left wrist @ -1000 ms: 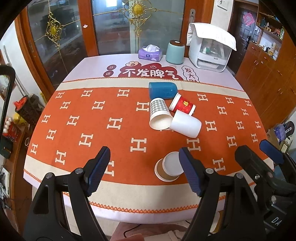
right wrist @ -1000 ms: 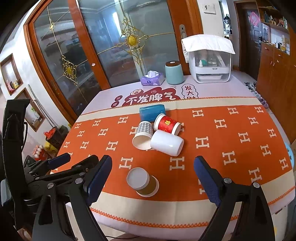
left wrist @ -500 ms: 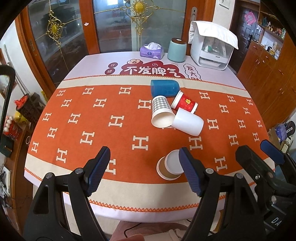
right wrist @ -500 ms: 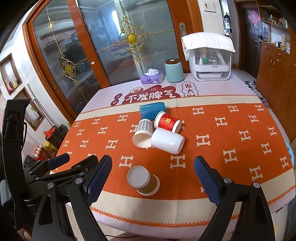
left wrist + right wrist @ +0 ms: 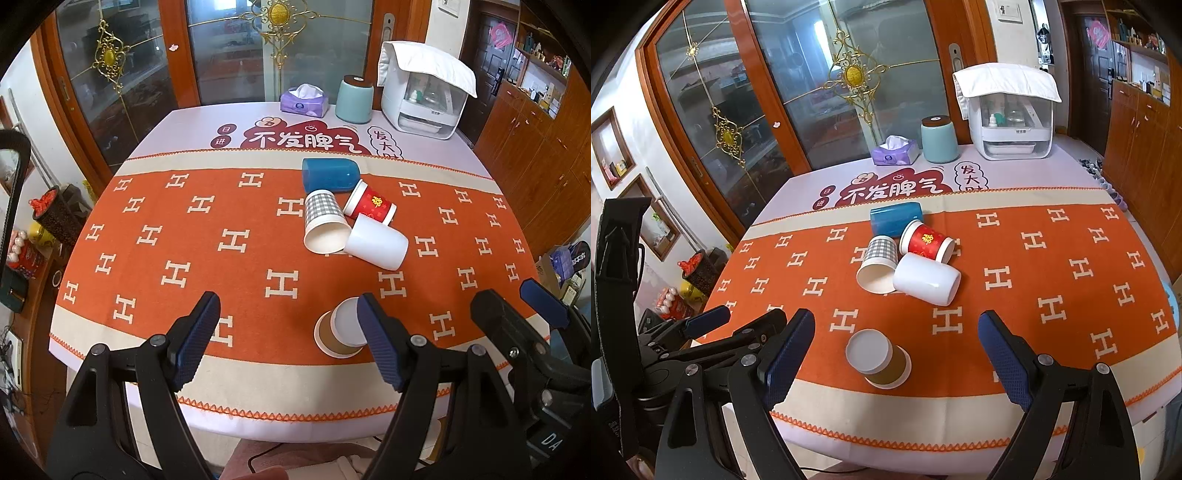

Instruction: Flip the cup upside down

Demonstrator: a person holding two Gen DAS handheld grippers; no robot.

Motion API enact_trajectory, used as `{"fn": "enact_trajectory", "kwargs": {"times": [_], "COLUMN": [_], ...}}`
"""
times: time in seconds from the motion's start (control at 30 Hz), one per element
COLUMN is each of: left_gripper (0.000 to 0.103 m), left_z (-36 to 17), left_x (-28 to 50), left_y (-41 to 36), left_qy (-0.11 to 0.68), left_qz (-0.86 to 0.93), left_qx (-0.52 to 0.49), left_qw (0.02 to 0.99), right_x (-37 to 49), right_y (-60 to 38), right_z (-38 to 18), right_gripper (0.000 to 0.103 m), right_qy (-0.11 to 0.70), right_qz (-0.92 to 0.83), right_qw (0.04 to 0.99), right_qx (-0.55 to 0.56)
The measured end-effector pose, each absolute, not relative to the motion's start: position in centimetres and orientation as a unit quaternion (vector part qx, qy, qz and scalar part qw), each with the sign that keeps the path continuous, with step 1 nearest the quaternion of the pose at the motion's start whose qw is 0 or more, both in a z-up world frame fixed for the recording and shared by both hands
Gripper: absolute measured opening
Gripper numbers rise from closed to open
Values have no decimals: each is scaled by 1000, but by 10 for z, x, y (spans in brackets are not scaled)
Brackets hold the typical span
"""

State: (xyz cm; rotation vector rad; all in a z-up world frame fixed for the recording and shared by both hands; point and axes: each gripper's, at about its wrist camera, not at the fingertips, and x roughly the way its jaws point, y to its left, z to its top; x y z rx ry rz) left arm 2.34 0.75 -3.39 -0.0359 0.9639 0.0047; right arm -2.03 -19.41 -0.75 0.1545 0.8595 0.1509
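A brown paper cup (image 5: 338, 334) stands upside down near the table's front edge, also in the right wrist view (image 5: 881, 360). Behind it lie a checked cup (image 5: 324, 221), a white cup (image 5: 376, 242), a red cup (image 5: 369, 205) and a blue cup (image 5: 330, 174), all on their sides and bunched together. In the right wrist view they are the checked cup (image 5: 878, 264), white cup (image 5: 927, 278), red cup (image 5: 925, 240) and blue cup (image 5: 895, 218). My left gripper (image 5: 288, 339) is open and empty above the front edge. My right gripper (image 5: 895, 354) is open and empty, with the brown cup between its jaws in view.
The table has an orange cloth (image 5: 184, 236) with white H marks. At the back stand a tissue box (image 5: 304, 99), a green canister (image 5: 354, 98) and a white appliance (image 5: 424, 99). Glass doors lie behind; wooden cabinets (image 5: 535, 147) at the right.
Both views have drawn back and risen slightly; the cups sit a little lower and farther in view. No cup has moved on the table. Both grippers stay open.
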Motion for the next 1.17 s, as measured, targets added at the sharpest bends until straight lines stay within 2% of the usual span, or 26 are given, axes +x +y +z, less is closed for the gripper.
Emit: {"fn": "enact_trajectory", "kwargs": {"times": [1.17], "left_gripper": [74], "left_z": [-39], "left_x": [15], "left_y": [15], "left_qy": [470], "left_qz": [8], "left_qx": [-20], "left_qw": [883], "right_x": [-29], "right_y": [-183], "right_z": [-18], "right_gripper": [91], "right_qy": [425], "right_qz": [77], "right_qw": [898], "right_qx": [81]}}
